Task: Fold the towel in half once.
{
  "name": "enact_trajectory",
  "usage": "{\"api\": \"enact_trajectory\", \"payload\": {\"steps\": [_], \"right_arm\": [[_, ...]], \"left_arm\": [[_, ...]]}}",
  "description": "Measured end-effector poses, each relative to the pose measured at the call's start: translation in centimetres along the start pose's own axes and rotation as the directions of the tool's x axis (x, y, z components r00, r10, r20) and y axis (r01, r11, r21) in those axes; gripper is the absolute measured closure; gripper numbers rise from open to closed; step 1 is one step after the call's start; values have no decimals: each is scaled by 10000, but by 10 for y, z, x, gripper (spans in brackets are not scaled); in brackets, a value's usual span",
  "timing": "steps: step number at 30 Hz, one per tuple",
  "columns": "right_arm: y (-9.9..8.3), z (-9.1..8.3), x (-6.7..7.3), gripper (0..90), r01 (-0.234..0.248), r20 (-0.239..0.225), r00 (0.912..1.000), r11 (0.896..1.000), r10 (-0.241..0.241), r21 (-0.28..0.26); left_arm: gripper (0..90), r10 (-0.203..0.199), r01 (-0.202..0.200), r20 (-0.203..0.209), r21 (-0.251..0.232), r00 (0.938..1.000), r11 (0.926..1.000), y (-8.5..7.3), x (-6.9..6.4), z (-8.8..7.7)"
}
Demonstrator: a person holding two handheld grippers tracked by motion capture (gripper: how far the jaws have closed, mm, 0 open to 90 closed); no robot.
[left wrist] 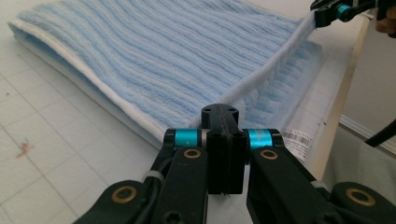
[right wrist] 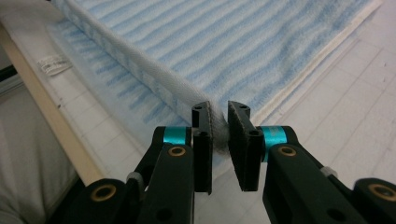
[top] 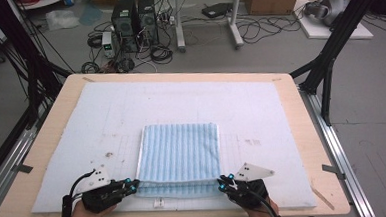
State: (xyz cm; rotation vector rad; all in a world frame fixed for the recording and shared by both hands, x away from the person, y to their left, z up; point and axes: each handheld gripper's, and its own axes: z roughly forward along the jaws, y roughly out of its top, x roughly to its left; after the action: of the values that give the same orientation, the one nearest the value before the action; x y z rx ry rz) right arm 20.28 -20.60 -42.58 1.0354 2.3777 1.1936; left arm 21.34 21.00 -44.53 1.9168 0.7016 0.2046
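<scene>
The folded blue striped towel (top: 179, 157) lies on the white mat (top: 81, 124) covering the counter (top: 310, 132). The left gripper (top: 131, 184) and right gripper (top: 222, 182) each clamp their fingers on a near corner, lifting that edge.

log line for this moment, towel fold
left gripper: shut on towel corner | right gripper: shut on towel corner | near edge lifted off mat

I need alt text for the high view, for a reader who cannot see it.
A person's two claws, left and right, each grip a near corner of a folded blue striped towel. It lies on a pale mat over a wooden table.
</scene>
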Motion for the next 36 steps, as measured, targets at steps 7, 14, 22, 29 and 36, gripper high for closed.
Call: {"api": "enact_trajectory", "payload": {"steps": [7, 14, 22, 29, 36], "right_arm": [[-5, -10, -8, 564, -805, -280, 9965, 9948, 789, -623], [2, 9, -14, 577, -726, -70, 9974, 9966, 724, -380], [1, 28, -2, 575, 426, -157, 9990, 9958, -414, 814], [11, 24, -14, 524, -77, -80, 9999, 10000, 77, -57], [17, 33, -27, 517, -84, 78, 9999, 9999, 85, -81]], "left_arm": [[564, -342, 336, -103, -536, 9994, 9980, 5, 2, -6], [552, -944, 817, -756, -1570, 9927, 9842, 21, 21, -11], [554, -1115, 971, -1054, -1329, 9882, 9864, 33, 40, 8], [646, -1040, 923, -1207, -993, 9872, 9908, 48, 59, 29], [735, -1076, 1074, -1238, -88, 9865, 9942, 65, 82, 66]]}}
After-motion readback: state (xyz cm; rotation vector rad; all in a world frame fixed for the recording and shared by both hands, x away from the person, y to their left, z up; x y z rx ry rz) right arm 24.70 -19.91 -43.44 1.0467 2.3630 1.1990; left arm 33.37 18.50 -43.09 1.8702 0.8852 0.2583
